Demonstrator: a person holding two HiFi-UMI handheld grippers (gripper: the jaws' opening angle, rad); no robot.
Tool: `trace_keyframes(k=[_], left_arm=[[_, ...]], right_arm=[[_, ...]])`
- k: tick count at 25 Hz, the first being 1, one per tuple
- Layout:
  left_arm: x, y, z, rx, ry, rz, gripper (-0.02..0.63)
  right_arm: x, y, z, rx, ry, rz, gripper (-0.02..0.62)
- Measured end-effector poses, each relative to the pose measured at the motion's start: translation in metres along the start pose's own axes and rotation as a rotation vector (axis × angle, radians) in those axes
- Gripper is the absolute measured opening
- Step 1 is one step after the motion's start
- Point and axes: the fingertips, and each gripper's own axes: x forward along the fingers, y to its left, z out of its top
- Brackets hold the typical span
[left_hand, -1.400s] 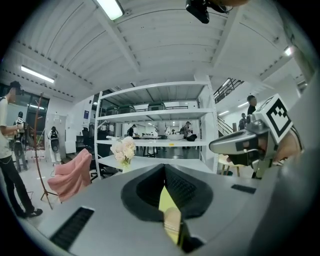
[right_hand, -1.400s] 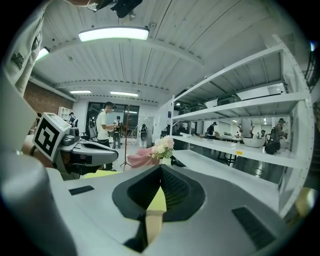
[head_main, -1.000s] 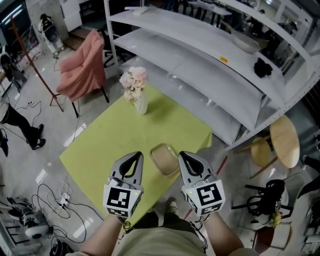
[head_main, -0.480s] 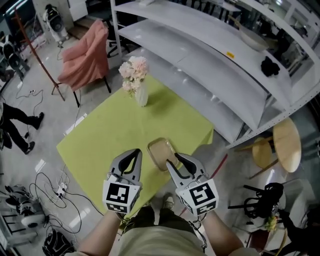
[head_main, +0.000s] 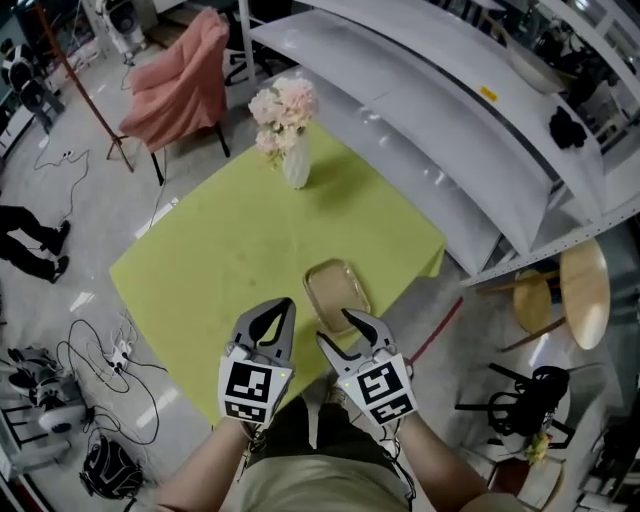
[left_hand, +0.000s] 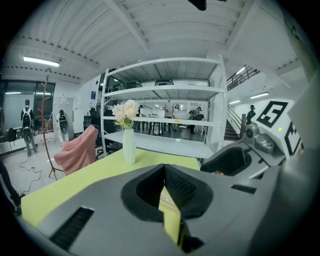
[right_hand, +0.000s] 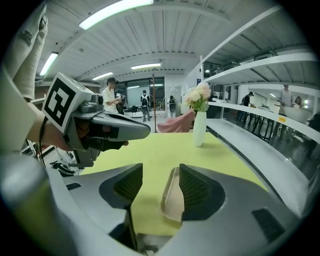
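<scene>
Dish (head_main: 336, 293): lies flat on the green table (head_main: 200, 270), well apart from the vase (head_main: 296, 165), on the person's side of it | Right gripper (head_main: 340, 328): jaws spread wide, holding nothing, with the dish's end farthest from the vase between them | Left gripper (head_main: 278, 310): jaws pressed together on nothing, farther from the vase than the dish.

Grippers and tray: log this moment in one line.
left gripper shut, empty | right gripper open, close to tray | tray on green table

Grey left tool (head_main: 283, 303); right tool (head_main: 336, 326); black-white marker cubes (head_main: 249, 390).
</scene>
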Motion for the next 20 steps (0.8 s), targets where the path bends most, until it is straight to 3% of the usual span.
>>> trace_keyframes(k=[8, 17, 20], left_arm=[[0.026, 0.004, -0.048, -0.062, 0.085, -0.039, 0.006], [0.045, 0.006, -0.083, -0.110, 0.152, -0.073, 0.006], [0.049, 0.006, -0.091, -0.127, 0.168, -0.085, 0.006]], right_arm=[[0.039, 0.007, -0.051, -0.031, 0.125, 0.003, 0.255], [0.065, -0.003, -0.087, -0.113, 0.232, -0.083, 0.253], [0.066, -0.008, -0.088, -0.105, 0.226, -0.112, 0.191]])
